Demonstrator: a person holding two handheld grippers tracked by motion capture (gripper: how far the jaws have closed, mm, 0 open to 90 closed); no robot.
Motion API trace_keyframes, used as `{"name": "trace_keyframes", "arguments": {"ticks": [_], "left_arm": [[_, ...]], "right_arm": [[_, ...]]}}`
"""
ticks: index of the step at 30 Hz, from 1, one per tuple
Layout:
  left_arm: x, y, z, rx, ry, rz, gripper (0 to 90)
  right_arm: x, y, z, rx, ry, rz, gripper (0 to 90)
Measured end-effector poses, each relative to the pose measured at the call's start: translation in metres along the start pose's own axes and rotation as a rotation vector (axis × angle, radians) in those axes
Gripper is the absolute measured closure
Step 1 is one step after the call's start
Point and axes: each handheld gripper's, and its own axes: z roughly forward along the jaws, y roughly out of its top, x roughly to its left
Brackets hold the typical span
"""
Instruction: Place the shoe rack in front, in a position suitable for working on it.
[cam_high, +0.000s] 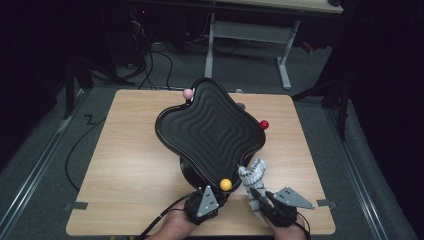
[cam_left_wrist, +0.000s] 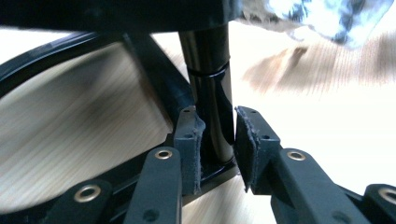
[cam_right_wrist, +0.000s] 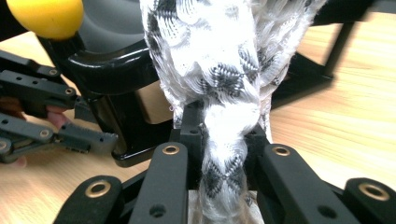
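Note:
A black tray with a wavy ribbed face sits tilted on a black stand in the middle of the wooden table. Small balls mark its corners: pink, red and yellow. My left gripper reaches under the tray's near corner and is shut on the stand's shiny black post, low near the base. My right gripper is shut on a white-and-black patterned cloth, whose bunched free end rests against the tray's near right edge. In the right gripper view the cloth stands up from the jaws, beside the yellow ball.
The stand's black base sits on the table just ahead of both grippers. Grey tape marks lie at the table's near corners. A white-legged desk and floor cables are beyond the far edge.

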Motion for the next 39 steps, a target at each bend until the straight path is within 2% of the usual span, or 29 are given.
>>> {"name": "trace_keyframes", "arguments": {"ticks": [3, 5, 7, 10, 13, 15, 17, 19, 21, 22, 25, 27, 28, 30, 34, 37, 39], "left_arm": [[-0.01, 0.013, 0.016, 0.007, -0.003, 0.017, 70.5], [-0.016, 0.02, 0.028, 0.001, 0.0, 0.012, 70.6], [-0.025, 0.026, 0.038, -0.011, 0.01, 0.03, 69.9], [-0.028, 0.028, 0.035, -0.016, -0.001, 0.026, 59.3], [-0.023, 0.024, 0.016, -0.038, -0.016, -0.02, 54.6], [-0.017, 0.021, -0.004, -0.065, -0.033, -0.065, 53.8], [-0.009, 0.015, -0.029, -0.086, -0.013, -0.076, 53.3], [0.004, 0.007, -0.046, -0.076, 0.027, -0.091, 53.3], [0.02, -0.003, -0.058, -0.062, 0.095, -0.098, 53.3], [0.035, -0.01, -0.065, -0.045, 0.137, -0.127, 53.3], [0.072, -0.026, -0.078, -0.042, 0.225, -0.225, 53.6], [0.09, -0.033, -0.085, -0.046, 0.271, -0.276, 53.6], [0.096, -0.036, -0.087, -0.046, 0.293, -0.286, 53.6], [0.105, -0.039, -0.09, -0.039, 0.328, -0.297, 53.5], [0.116, -0.047, -0.095, -0.034, 0.371, -0.333, 53.3], [0.118, -0.052, -0.1, -0.03, 0.387, -0.348, 53.1], [0.116, -0.055, -0.103, -0.036, 0.397, -0.354, 53.1]], "right_arm": [[-0.011, -0.002, -0.011, -0.01, -0.039, 0.027, 78.2], [-0.017, -0.004, -0.015, -0.013, -0.061, 0.043, 78.3], [-0.022, -0.005, -0.018, -0.012, -0.077, 0.052, 78.4], [-0.027, -0.007, -0.019, -0.008, -0.085, 0.056, 78.5], [-0.028, -0.008, -0.016, 0.002, -0.08, 0.056, 78.6], [-0.028, -0.007, -0.013, 0.01, -0.081, 0.052, 78.6], [-0.027, -0.006, -0.008, 0.019, -0.081, 0.041, 78.6], [-0.026, -0.004, -0.003, 0.023, -0.081, 0.029, 78.6], [-0.027, -0.002, 0.001, 0.027, -0.078, 0.029, 78.6], [-0.028, -0.002, 0.002, 0.026, -0.076, 0.03, 78.7], [-0.031, 0.001, 0.01, 0.03, -0.065, 0.03, 78.8], [-0.033, 0.003, 0.014, 0.032, -0.059, 0.031, 78.8], [-0.034, 0.004, 0.017, 0.031, -0.053, 0.029, 78.8], [-0.035, 0.006, 0.022, 0.034, -0.045, 0.025, 78.8], [-0.034, 0.012, 0.035, 0.037, -0.034, 0.007, 78.7], [-0.034, 0.018, 0.043, 0.035, -0.037, 0.006, 78.7], [-0.033, 0.024, 0.04, 0.013, -0.058, -0.004, 78.7]]}}
